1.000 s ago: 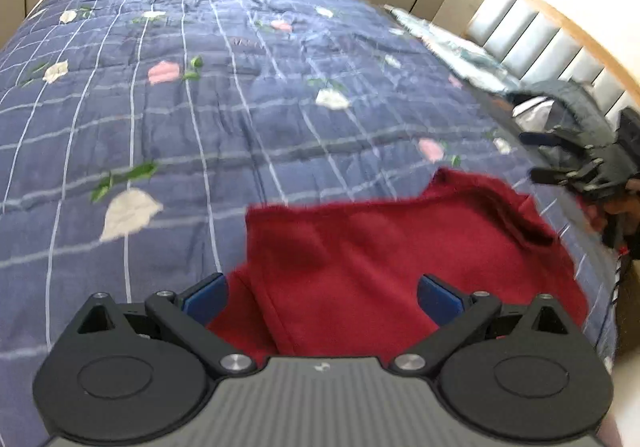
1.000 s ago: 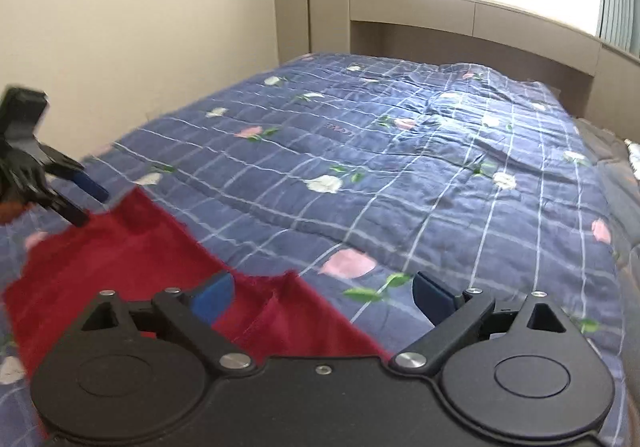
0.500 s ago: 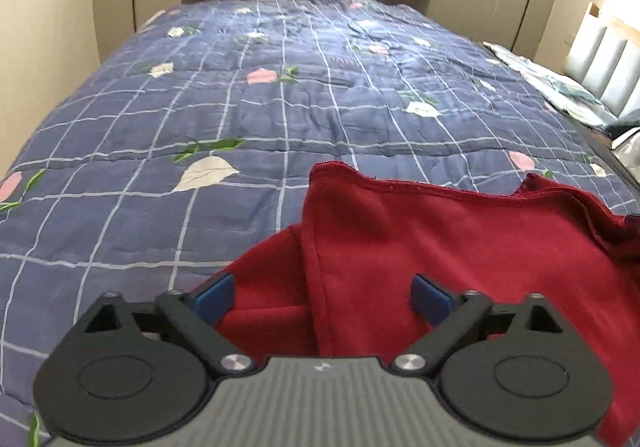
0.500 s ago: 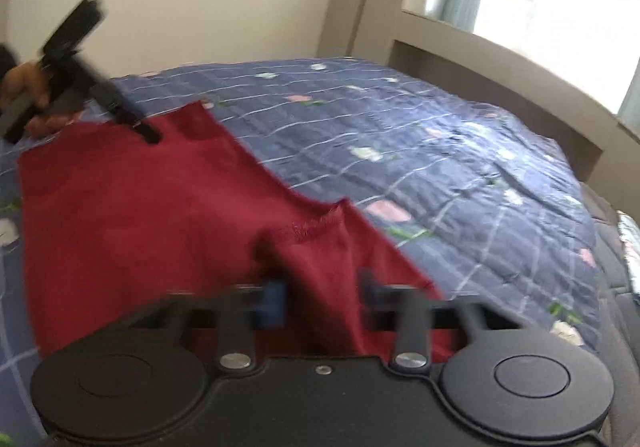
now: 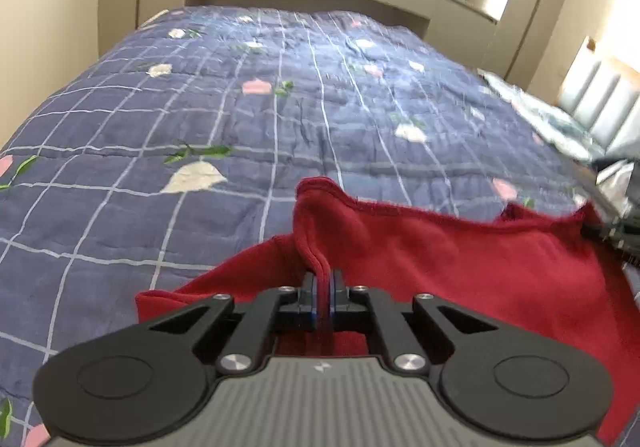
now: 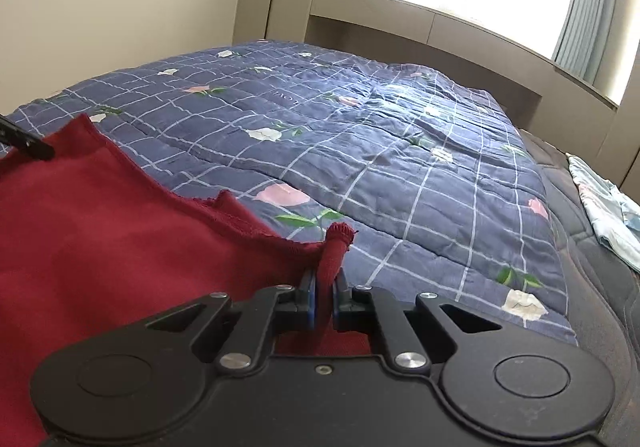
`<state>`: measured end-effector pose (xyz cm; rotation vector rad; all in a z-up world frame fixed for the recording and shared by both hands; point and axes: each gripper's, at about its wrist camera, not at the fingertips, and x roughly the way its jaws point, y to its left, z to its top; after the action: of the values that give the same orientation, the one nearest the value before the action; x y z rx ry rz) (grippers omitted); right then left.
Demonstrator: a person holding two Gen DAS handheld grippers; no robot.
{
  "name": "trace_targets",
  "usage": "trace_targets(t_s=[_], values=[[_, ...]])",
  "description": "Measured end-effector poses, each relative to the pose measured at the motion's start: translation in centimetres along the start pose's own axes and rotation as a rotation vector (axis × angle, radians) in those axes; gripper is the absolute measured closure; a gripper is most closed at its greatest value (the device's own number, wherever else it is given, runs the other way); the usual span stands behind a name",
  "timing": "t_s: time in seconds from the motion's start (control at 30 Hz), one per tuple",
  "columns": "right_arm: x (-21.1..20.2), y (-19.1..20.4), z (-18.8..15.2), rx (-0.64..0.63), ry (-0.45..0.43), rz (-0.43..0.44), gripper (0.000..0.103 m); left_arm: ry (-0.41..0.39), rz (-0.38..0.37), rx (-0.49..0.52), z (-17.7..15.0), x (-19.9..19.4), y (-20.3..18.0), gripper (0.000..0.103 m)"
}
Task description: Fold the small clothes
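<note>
both grippers just clamped — left gripper (image 5: 323, 287) and right gripper (image 6: 323, 283) each pinched a corner of the red cloth (image 6: 100, 231) — ready to lift and fold over the quilt (image 5: 280, 107).

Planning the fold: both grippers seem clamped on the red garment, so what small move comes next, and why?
Probably lift both corners together and carry them forward over the quilt. The left gripper and right gripper each pinch a bunched edge of the red garment, which sags between them.
</note>
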<state>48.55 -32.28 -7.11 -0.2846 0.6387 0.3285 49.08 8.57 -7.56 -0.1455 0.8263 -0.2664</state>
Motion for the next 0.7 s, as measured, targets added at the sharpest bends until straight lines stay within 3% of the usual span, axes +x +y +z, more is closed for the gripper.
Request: trace_targets(t_s=[0.23, 0.33, 0.37, 0.43, 0.47, 0.5, 0.53, 0.57, 0.6, 0.7], values=[[0.2, 0.4, 0.9, -0.003, -0.028, -0.027, 0.096, -0.073, 0.068, 0.004, 0.0, -1.8, -0.4, 0.099], [1.8, 0.7, 0.7, -0.013, 0.029, -0.052, 0.095, -0.035, 0.11, 0.004, -0.2, -0.6, -0.5, 0.099], [2.1, 0.8, 0.5, -0.01, 0.041, -0.062, 0.089, -0.022, 0.126, 0.005, -0.3, -0.2, -0.7, 0.097], [2.0, 0.8, 0.4, 0.005, 0.038, -0.085, 0.078, -0.015, 0.176, 0.01, -0.5, -0.1, -1.2, 0.085], [1.5, 0.8, 0.5, 0.012, 0.028, -0.099, 0.065, -0.025, 0.212, 0.018, -0.6, -0.3, -1.7, 0.067], [1.1, 0.8, 0.6, 0.013, 0.022, -0.111, 0.046, -0.035, 0.237, 0.033, -0.6, -0.6, -2.2, 0.054], [0.6, 0.9, 0.7, 0.012, 0.016, -0.119, 0.036, -0.054, 0.256, 0.047, -0.7, -0.9, -2.7, 0.028], [0.1, 1.0, 0.8, 0.016, 0.001, -0.12, 0.022, -0.087, 0.274, 0.056, -0.9, -1.3, -3.1, 0.016], [-0.5, 1.1, 1.0, 0.025, -0.016, -0.114, 0.013, -0.123, 0.281, 0.063, -1.1, -1.6, -3.6, 0.014], [-1.4, 2.0, 1.3, 0.032, -0.04, -0.103, 0.002, -0.16, 0.275, 0.068, -1.3, -1.4, -4.6, 0.008]])
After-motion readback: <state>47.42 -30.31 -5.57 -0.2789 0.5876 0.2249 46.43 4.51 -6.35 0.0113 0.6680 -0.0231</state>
